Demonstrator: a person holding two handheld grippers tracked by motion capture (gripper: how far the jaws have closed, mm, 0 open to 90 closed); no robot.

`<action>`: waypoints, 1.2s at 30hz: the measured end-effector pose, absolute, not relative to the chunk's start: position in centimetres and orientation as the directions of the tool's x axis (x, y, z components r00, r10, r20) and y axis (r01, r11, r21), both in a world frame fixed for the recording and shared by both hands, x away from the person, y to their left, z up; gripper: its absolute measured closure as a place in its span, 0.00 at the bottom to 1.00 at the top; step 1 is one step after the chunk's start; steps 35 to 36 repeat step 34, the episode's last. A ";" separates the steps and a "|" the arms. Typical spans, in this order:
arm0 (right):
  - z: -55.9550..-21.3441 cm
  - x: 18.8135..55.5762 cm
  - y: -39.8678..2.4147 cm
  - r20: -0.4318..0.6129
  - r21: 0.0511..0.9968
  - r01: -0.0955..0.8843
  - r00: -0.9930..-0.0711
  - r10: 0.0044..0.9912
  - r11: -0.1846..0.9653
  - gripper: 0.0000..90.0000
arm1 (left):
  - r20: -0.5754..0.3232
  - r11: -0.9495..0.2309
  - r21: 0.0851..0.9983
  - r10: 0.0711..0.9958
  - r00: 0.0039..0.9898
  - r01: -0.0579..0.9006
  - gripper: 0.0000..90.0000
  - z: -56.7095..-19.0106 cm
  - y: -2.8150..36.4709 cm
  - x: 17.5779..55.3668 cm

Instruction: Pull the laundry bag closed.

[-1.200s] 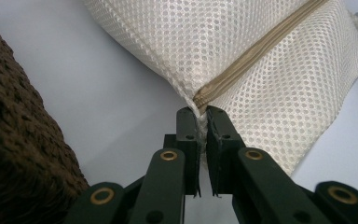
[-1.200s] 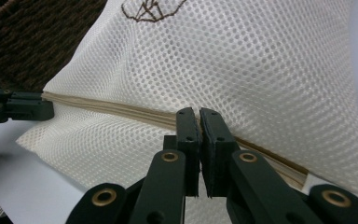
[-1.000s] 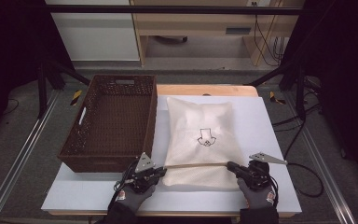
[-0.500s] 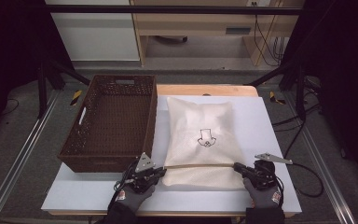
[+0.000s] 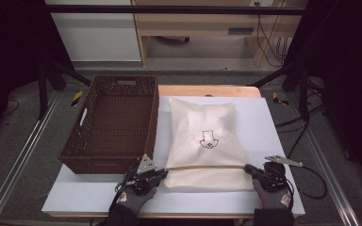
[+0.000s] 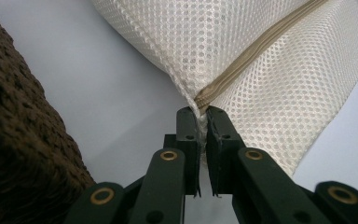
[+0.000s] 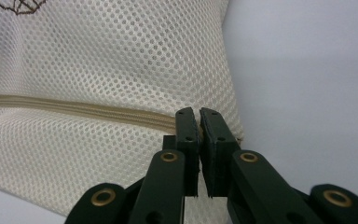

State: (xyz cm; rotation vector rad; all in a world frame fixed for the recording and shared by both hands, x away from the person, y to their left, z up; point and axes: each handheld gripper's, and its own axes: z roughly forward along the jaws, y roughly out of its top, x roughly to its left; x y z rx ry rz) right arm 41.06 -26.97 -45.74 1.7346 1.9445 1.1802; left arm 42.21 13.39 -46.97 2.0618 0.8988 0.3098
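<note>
Scene: a white worktop (image 5: 273, 141) under a fixed overhead camera, a person's two gloved hands entering from the near edge.
Bag: a cream mesh laundry bag (image 5: 206, 141) with a small dark printed emblem lies flat at mid-worktop, its tan zipper (image 5: 205, 166) running crosswise near the near end.
Basket: a dark brown woven rectangular basket (image 5: 113, 122) sits just beside the bag, on the person's left, its long side almost against the bag's edge.
Left claw: the left claw (image 5: 162, 172) is pinched shut on the bag's near left corner; the left gripper view shows mesh and the zipper's end (image 6: 204, 100) squeezed between its black jaws (image 6: 202, 116), the cloth drawn up into a peak there.
Right claw: the right claw (image 5: 250, 168) meets the zipper's other end at the bag's right edge; in the right gripper view its jaws (image 7: 199, 116) stand nearly together with a thin slit between them, the tips on the zipper line (image 7: 74, 108). Whether the pull tab is caught there cannot be told.
Zipper: stretched straight between the two claws.
</note>
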 end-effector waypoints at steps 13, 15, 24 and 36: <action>-45.9 41.3 -26.4 0.236 0.758 0.652 -0.250 0.939 -0.017 0.84 | -0.103 -0.386 0.798 0.669 0.736 0.463 0.81 -46.6 13.6 42.2; -45.9 41.4 -26.3 0.221 0.770 0.638 -0.254 0.942 -0.009 0.80 | -0.106 -0.387 0.801 0.659 0.745 0.457 0.76 -46.5 13.7 42.2; -45.7 41.0 -26.7 0.153 0.853 0.522 -0.227 0.962 -0.013 0.54 | -0.082 -0.406 0.803 0.649 0.756 0.436 0.56 -45.8 14.9 41.3; -45.7 40.9 -27.4 0.127 0.882 0.470 -0.180 0.975 -0.028 0.38 | -0.098 -0.405 0.805 0.631 0.770 0.434 0.49 -45.8 16.8 40.5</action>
